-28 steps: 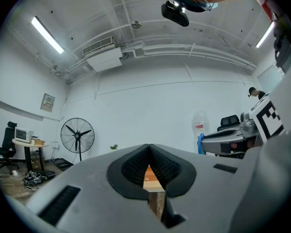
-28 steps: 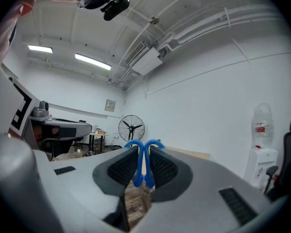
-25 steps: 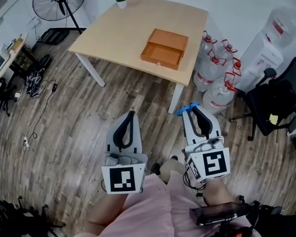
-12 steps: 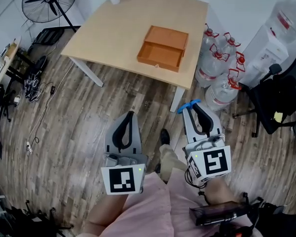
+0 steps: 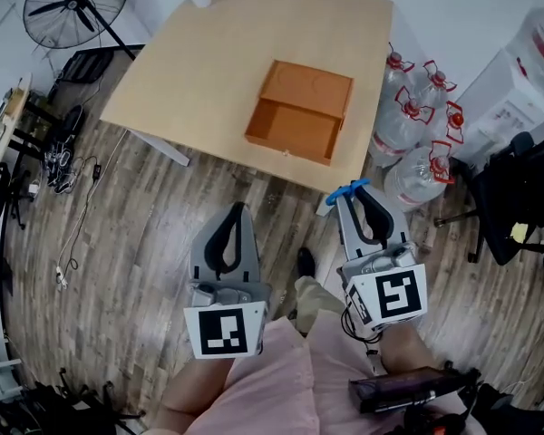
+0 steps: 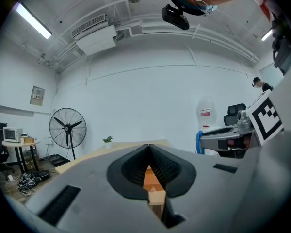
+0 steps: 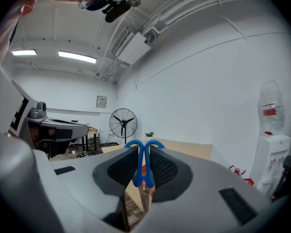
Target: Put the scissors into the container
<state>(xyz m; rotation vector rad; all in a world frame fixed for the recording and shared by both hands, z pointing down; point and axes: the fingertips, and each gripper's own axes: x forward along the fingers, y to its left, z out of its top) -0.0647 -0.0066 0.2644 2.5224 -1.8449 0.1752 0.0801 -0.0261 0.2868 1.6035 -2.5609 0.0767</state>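
Scissors (image 7: 139,165) sit clamped between right gripper's (image 7: 144,148) fingers (image 7: 122,169).

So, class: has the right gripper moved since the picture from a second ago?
Yes. The right gripper, jaws shut on the blue scissors, has come forward towards the table; its tip now reaches the table's near edge, nearer the orange container.

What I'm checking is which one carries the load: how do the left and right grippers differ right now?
The right gripper is shut on the blue scissors, handles pinched between its jaws; the left gripper has its jaws together with nothing between them. Blue loops poke past the right gripper's tip; the left gripper's tip is bare. Both point toward the orange container on the table.
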